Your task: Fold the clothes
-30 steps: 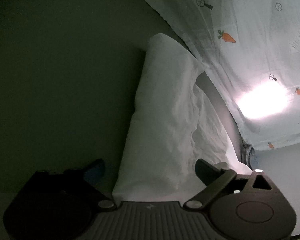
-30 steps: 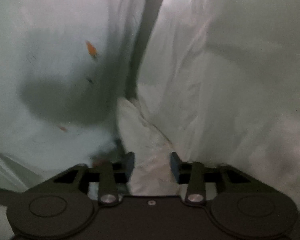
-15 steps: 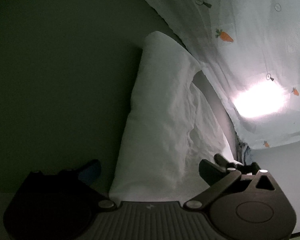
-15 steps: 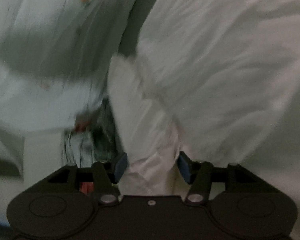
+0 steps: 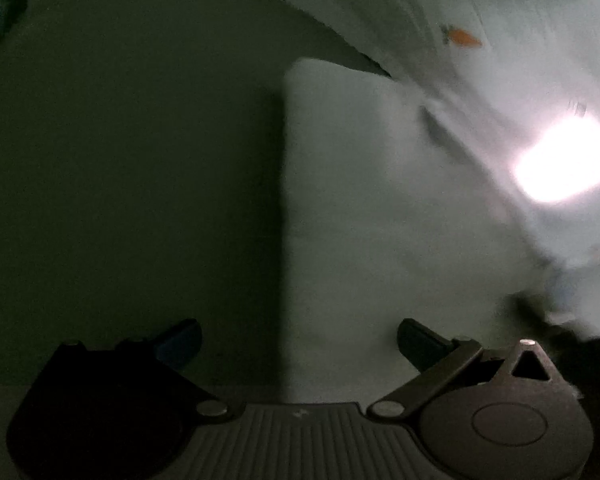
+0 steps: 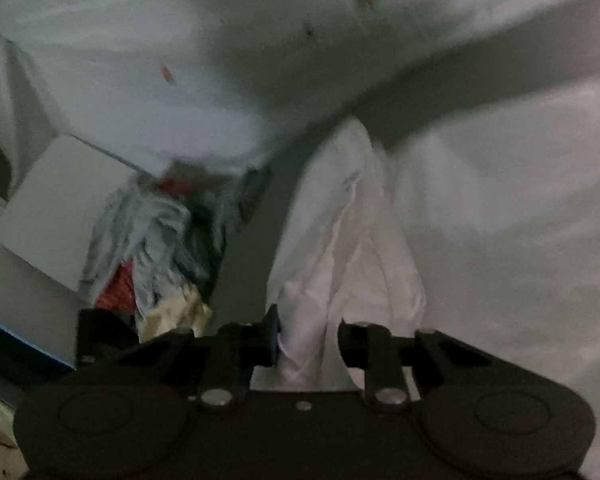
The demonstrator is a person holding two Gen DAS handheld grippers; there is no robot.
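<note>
A white garment [image 5: 380,220] lies folded lengthwise on the dark green surface [image 5: 120,180]. My left gripper [image 5: 298,340] hovers over the garment's near end, wide open and empty, with one finger on each side of the garment's left edge. In the right wrist view, a bunched corner of the white garment [image 6: 340,248] rises into my right gripper [image 6: 309,338]. Its jaws are closing, and the cloth fills the gap and is pinched between the pads. The rest of the garment [image 6: 500,240] spreads to the right. Both views are blurred.
A pale sheet with a carrot print [image 5: 480,40] covers the far side and also shows as the sheet [image 6: 160,60] in the right wrist view. A heap of mixed clothes [image 6: 160,240] and a white flat box [image 6: 56,200] lie to the left. A bright glare [image 5: 564,160] falls on the sheet.
My right gripper narrowed its jaws onto the bunched white cloth, rolled and rose, which brought the clothes heap into view. My left gripper shifted and turned, staying open.
</note>
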